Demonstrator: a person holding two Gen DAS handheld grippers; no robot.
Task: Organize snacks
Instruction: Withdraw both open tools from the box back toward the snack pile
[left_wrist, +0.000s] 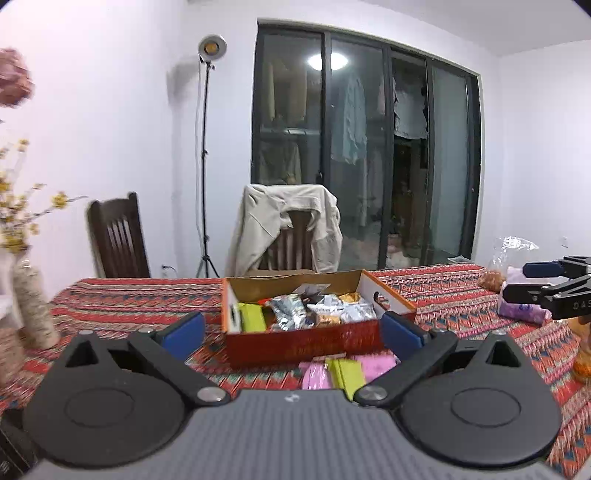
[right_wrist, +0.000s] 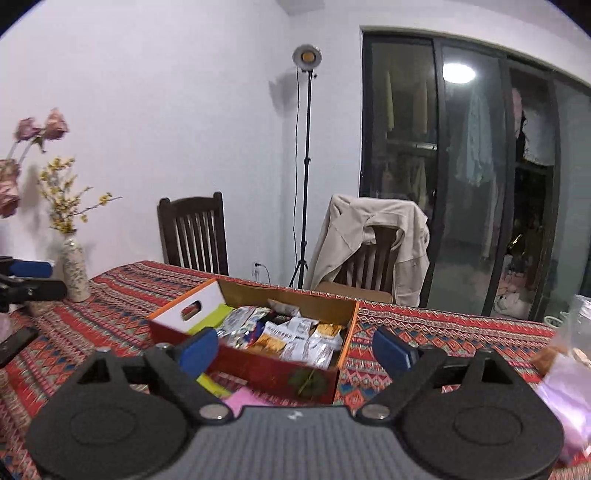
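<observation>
My left gripper (left_wrist: 293, 330) holds its blue-padded fingers (left_wrist: 184, 332) wide apart with nothing between the pads. Beyond them, in the middle of the left wrist frame, sits the open red-and-orange cardboard box (left_wrist: 306, 341) on the red patterned tablecloth (left_wrist: 122, 295), filled with silver, gold and green snack packets (left_wrist: 317, 308). Just below the box, between my fingers and nearer the camera, lie pink and lime-green flat packets (left_wrist: 345, 371) on the cloth. At the right edge my right gripper (right_wrist: 295, 350) shows its black arm. Its own blue fingers (right_wrist: 393, 349) also stand apart, empty, and the box lies straight ahead between them at frame centre, its near red wall (right_wrist: 280, 373) just past the tips. A speckled vase of yellow flowers (right_wrist: 75, 271) stands at the left.
</observation>
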